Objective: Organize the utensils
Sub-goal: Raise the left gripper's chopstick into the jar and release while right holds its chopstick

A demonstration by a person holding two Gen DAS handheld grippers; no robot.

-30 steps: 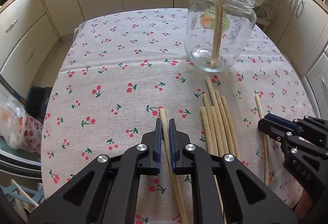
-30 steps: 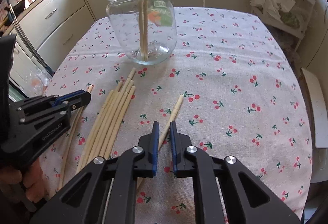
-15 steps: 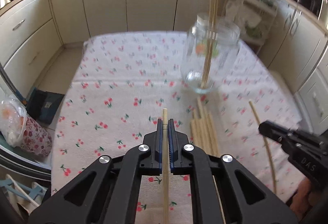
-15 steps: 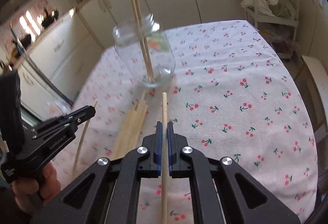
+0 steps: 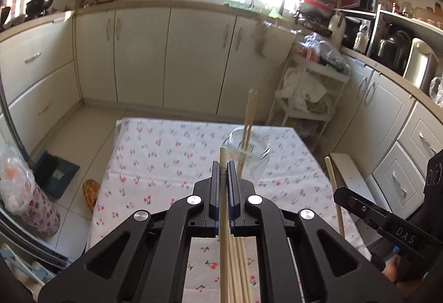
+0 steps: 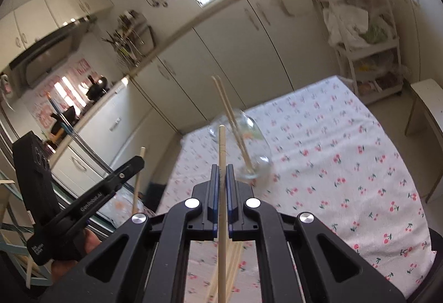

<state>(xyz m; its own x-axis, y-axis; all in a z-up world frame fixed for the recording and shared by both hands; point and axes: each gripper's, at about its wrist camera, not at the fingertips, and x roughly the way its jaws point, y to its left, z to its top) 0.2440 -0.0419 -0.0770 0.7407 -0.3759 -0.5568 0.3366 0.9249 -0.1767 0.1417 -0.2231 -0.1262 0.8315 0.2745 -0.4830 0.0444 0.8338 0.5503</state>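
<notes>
Where the left wrist view looks down, the left claw (image 5: 223, 164) pinches one chopstick (image 5: 222, 154) between its blue pads, tip pointing far. Beyond it a glass jar (image 5: 250, 149) stands on the cherry-print desk (image 5: 166, 153), holding two upright chopsticks (image 5: 250, 114). More loose chopsticks (image 5: 241, 269) lie below the claw. At the right, the right claw (image 5: 339, 193) grips another stick (image 5: 333, 186).

From the right wrist view, the right claw (image 6: 221, 167) is pressed onto its chopstick (image 6: 221, 148), the jar (image 6: 249, 148) just beyond. The left claw (image 6: 138, 161) shows at left, holding its stick (image 6: 138, 172).
</notes>
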